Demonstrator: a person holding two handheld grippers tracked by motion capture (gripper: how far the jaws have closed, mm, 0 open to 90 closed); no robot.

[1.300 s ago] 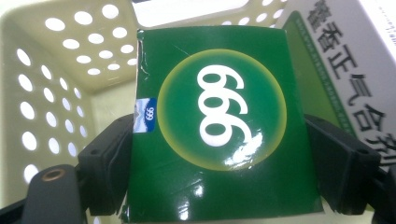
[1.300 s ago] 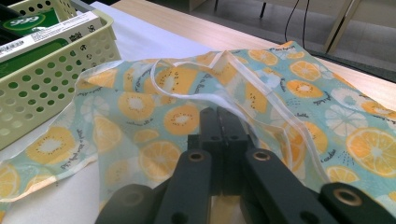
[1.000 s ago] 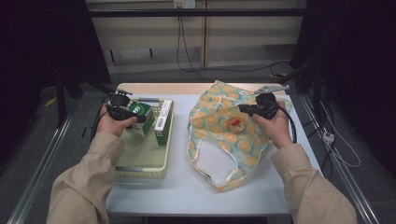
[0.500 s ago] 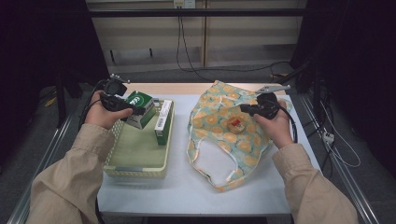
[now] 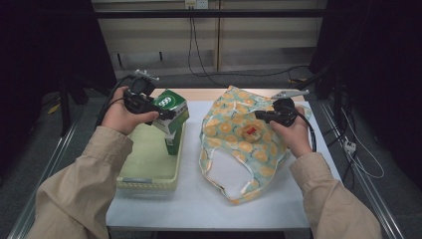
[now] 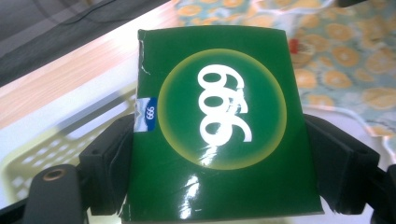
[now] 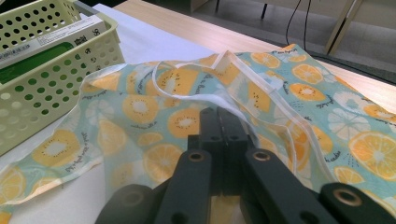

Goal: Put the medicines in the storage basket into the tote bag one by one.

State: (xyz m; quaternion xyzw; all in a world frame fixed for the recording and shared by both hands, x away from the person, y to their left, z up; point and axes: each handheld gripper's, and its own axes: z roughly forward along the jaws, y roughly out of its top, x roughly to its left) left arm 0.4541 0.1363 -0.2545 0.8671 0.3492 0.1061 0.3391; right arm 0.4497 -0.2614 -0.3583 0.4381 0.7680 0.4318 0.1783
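Note:
My left gripper [image 5: 165, 114] is shut on a green box [image 5: 171, 101] with a white number in a yellow ring, and holds it in the air above the pale green basket [image 5: 144, 172]. In the left gripper view the box [image 6: 219, 126] sits between both jaws, gripper [image 6: 219, 177]. A fruit-print cloth bag [image 5: 239, 144] lies on the white table to the right. My right gripper [image 5: 262, 117] is shut on the bag's fabric near its top. Seen in the right gripper view, its jaws [image 7: 220, 119] are pressed together on the cloth [image 7: 140, 107].
A second green box [image 5: 173, 142] stands upright against the basket's right wall, also seen as a box [image 7: 44, 39] in the basket [image 7: 32, 98]. A small round red-labelled tag [image 5: 250, 133] lies on the bag. Cables hang behind the table.
My left gripper has lifted the green box up out of the basket and carried it slightly right. The right gripper has stayed on the bag.

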